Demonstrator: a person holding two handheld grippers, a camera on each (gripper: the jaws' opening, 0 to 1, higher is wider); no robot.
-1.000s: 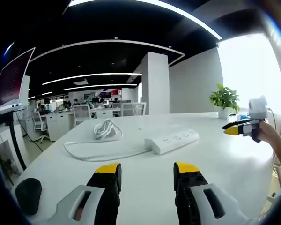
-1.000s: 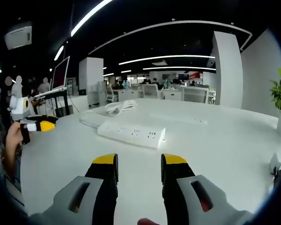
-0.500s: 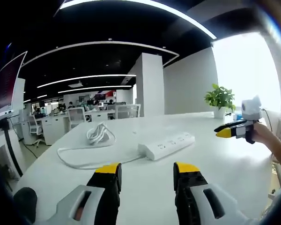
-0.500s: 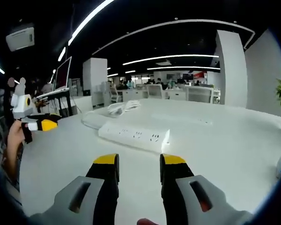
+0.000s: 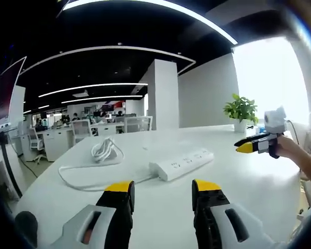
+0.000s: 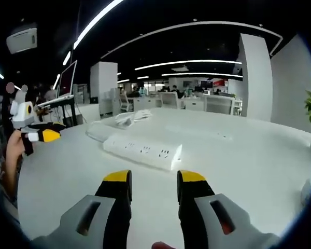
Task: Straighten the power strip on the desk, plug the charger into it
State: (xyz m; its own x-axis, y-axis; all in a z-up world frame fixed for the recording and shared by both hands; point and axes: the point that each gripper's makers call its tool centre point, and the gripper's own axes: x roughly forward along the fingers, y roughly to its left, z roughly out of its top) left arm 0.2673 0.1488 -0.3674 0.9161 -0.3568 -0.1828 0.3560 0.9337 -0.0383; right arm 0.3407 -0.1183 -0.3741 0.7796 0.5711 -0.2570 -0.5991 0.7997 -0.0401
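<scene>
A white power strip (image 5: 181,162) lies slanted on the white desk (image 5: 259,181), its sockets facing up. Its white cable (image 5: 88,182) loops off to the left and ends in a coiled bundle (image 5: 104,149). My left gripper (image 5: 162,188) hovers open in front of the strip, with nothing between its yellow-tipped jaws. In the right gripper view the power strip (image 6: 142,152) lies ahead of my right gripper (image 6: 154,179), which is open and empty. The coiled cable (image 6: 132,118) rests beyond it. Each gripper appears in the other's view: the right gripper (image 5: 251,145) and the left gripper (image 6: 41,136).
A potted plant (image 5: 241,110) stands at the desk's far right edge. A dark rounded object (image 5: 26,223) sits at the near left. A monitor on a stand (image 6: 67,83) rises past the desk's left side. Office desks and chairs fill the background.
Both views have shifted a little with the hands. The power strip and its cable lie as before, and both grippers stay open.
</scene>
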